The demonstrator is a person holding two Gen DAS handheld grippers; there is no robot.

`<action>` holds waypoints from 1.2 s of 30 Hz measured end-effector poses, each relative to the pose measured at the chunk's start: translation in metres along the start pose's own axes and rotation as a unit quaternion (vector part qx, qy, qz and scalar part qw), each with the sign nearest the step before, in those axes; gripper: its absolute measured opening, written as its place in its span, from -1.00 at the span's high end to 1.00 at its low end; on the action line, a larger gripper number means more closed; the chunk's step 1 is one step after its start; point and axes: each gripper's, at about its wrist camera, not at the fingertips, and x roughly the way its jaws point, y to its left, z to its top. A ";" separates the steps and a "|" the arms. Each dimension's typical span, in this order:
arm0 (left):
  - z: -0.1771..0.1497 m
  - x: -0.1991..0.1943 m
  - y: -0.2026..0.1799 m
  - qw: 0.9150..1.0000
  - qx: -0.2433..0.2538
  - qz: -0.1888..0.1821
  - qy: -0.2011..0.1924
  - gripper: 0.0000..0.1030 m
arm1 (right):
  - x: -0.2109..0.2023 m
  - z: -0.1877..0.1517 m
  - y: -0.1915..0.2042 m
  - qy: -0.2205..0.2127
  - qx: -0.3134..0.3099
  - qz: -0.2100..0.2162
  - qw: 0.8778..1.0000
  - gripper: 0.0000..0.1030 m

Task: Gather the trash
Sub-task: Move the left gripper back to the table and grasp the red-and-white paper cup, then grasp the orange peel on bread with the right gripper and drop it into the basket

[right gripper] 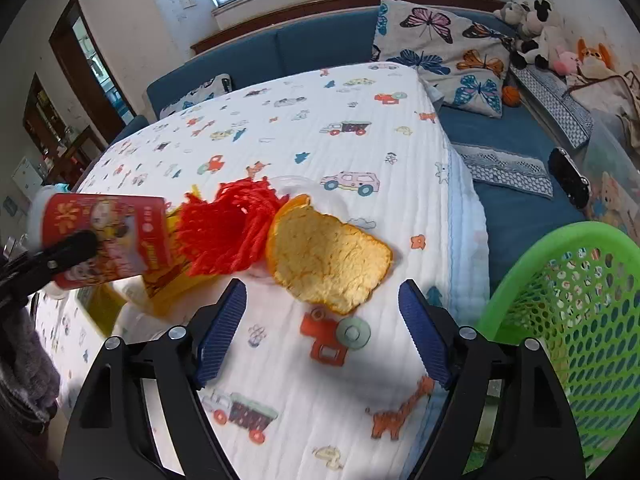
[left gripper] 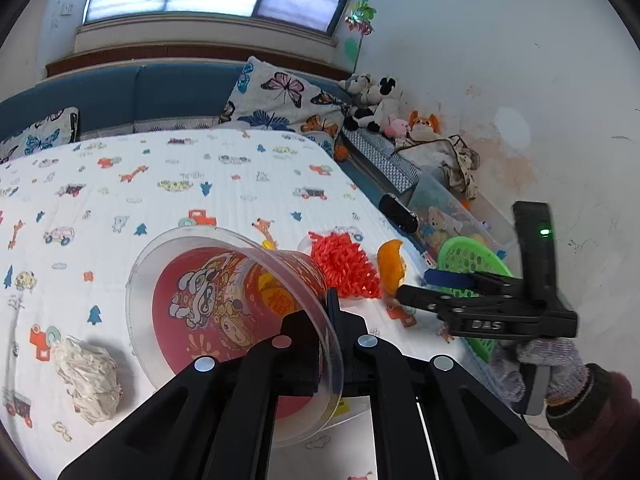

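left hand-held gripper is pinching the thin rim of the light, crushable plastic cup over the bed, right hand-held gripper spread near the floppy orange peel

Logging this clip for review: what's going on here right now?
A person is clearing trash off a bed. The left gripper is shut on the rim of a clear plastic cup with a red printed sleeve, held tilted on its side. The right gripper is open, aimed at an orange peel beside red mesh netting. A crumpled tissue lies on the sheet; a green basket waits at the bedside.
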 end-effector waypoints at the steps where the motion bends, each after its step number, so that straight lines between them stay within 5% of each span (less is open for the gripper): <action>1: 0.001 -0.002 0.000 1.000 0.000 -0.001 -0.002 0.92 | 0.002 0.001 -0.001 0.001 0.003 0.001 1.000 -0.54; 18: 0.007 -0.024 -0.001 1.000 0.003 -0.004 -0.028 0.92 | 0.029 0.009 -0.007 0.003 0.006 0.009 1.000 -0.57; 29: 0.006 -0.026 0.001 1.000 -0.006 -0.006 -0.027 0.92 | 0.017 0.006 -0.006 -0.011 0.000 0.002 1.000 0.02; 36: 0.006 -0.030 -0.006 1.000 0.000 -0.007 -0.030 0.92 | -0.001 -0.001 0.002 -0.030 -0.015 -0.007 0.999 0.11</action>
